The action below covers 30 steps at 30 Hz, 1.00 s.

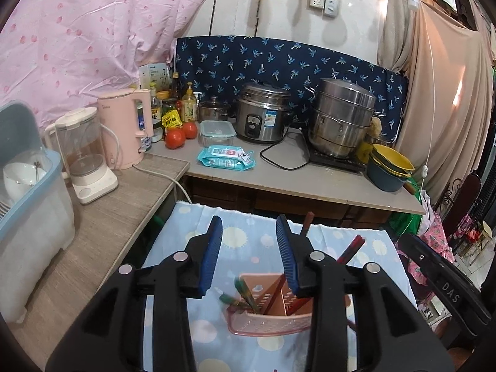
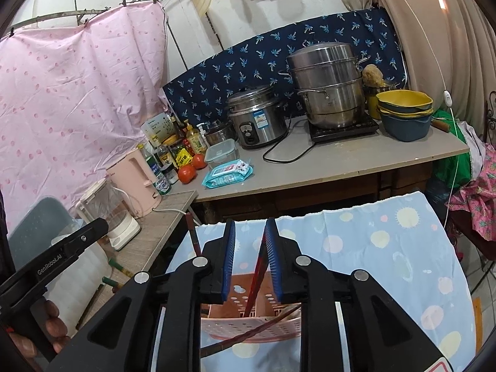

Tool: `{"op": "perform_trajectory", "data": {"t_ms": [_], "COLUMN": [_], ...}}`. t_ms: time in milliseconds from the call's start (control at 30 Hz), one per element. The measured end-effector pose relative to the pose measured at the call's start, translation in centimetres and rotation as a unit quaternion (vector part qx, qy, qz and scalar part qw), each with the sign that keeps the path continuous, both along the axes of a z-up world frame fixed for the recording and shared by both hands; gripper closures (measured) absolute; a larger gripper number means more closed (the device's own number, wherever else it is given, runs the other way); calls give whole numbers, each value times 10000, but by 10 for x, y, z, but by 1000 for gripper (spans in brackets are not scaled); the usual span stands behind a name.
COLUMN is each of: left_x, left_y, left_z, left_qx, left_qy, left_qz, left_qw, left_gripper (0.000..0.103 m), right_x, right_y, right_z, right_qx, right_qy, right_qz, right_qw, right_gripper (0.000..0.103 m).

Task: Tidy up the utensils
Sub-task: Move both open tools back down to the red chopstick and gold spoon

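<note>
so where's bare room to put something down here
The cloth-covered table is bare right of the pink utensil holder. On the grey counter, a free strip runs in front of the rice cooker and steamer pot. It is crowded at the bottles, tomatoes and kettle.

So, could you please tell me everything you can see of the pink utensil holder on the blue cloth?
The pink utensil holder looks like thin plastic, perforated with round holes and small slots, with inner dividers forming compartments and a low slotted rim at the front. It stands upright on the blue dotted cloth, directly below both grippers. Several chopsticks stand tilted in it, some red, some green. The right gripper has one red chopstick between its pads, lower end inside the holder. The left gripper hangs open above it.
</note>
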<state>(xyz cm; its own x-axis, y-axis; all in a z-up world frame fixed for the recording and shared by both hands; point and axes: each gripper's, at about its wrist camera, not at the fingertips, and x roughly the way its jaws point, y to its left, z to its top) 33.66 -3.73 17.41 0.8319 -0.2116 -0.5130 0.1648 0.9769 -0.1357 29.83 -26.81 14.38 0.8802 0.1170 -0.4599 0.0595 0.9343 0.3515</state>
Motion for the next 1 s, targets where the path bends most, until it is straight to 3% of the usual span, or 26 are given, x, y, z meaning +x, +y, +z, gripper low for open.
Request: {"op": "perform_trajectory", "data": {"t_ms": [667, 1000], "left_x": [-47, -83], "left_y": [7, 11], "left_z": [-9, -26], "left_qx": [54, 114], "left_qy": [126, 294], "left_qz": [-28, -91], "left_qw": [9999, 9995], "left_gripper": [68, 67], "right_x": [-55, -95], "right_y": [14, 24], "right_z": [-6, -25], "right_qx": [-20, -44], "right_qy": [94, 298], "right_qz": [98, 161], "right_qw": [9999, 9994], "right_gripper": [81, 81]}}
